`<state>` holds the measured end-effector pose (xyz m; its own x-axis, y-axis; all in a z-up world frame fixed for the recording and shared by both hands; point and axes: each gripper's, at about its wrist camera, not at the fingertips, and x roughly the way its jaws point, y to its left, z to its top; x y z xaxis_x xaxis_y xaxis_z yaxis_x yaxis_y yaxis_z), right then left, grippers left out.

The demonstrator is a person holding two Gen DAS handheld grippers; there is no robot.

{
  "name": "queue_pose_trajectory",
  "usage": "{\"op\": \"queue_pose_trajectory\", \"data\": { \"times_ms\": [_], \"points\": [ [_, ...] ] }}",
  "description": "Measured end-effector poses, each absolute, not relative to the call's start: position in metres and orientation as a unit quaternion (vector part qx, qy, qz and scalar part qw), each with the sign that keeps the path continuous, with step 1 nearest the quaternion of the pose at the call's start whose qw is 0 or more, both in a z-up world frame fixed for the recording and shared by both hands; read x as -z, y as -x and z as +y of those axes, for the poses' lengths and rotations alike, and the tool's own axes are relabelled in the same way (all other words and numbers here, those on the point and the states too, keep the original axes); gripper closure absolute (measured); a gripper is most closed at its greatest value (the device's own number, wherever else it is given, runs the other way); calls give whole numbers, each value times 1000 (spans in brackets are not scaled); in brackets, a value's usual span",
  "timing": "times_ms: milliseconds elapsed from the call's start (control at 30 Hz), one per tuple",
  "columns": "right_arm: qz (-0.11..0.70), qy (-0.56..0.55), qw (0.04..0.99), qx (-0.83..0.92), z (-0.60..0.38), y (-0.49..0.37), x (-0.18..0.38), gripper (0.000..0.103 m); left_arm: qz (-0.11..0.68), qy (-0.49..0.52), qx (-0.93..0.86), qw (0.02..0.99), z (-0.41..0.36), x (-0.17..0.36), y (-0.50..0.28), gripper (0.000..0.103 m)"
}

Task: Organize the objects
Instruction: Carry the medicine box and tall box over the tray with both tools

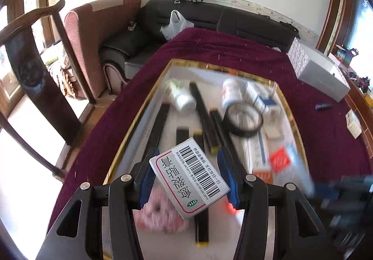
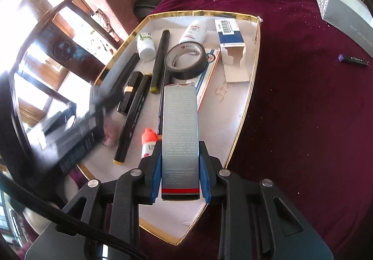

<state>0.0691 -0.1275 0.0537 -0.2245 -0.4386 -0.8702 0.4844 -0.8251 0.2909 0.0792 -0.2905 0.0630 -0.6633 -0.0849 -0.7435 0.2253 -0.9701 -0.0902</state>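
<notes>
A gold-rimmed white tray (image 1: 149, 99) (image 2: 254, 54) lies on the maroon cloth and holds several items. My left gripper (image 1: 188, 178) is shut on a silver medicine box (image 1: 190, 176) with a barcode, held tilted above the tray's near part. My right gripper (image 2: 180, 176) is shut on a long silver-grey box (image 2: 180, 124) that points out over the tray. In the tray lie a black tape roll (image 2: 185, 61) (image 1: 243, 121), two white bottles (image 2: 146, 44) (image 2: 193, 32), black pens (image 2: 132, 117), a small red-capped bottle (image 2: 148, 141) and an open blue-white carton (image 2: 230, 43). The left gripper shows blurred at the tray's left edge (image 2: 98, 106).
A grey patterned box (image 1: 317, 68) (image 2: 340, 1) stands on the cloth at the far right. A purple-capped dark pen (image 2: 352, 58) (image 1: 322, 106) lies right of the tray. A small white box (image 1: 353, 123) sits near the table's right edge. A black sofa (image 1: 209, 19) stands behind the table.
</notes>
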Motion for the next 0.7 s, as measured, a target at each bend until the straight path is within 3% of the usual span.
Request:
{"op": "queue_pose_trajectory", "data": {
  "times_ms": [233,700],
  "points": [
    [6,-554,291,780,-126,-57,-49,78,66,-402,909,88,-301,-87,-1,57],
    [10,-573,292,766,-135,-56,-31,77,27,-467,879,94,-290,-42,101,57]
  ]
}}
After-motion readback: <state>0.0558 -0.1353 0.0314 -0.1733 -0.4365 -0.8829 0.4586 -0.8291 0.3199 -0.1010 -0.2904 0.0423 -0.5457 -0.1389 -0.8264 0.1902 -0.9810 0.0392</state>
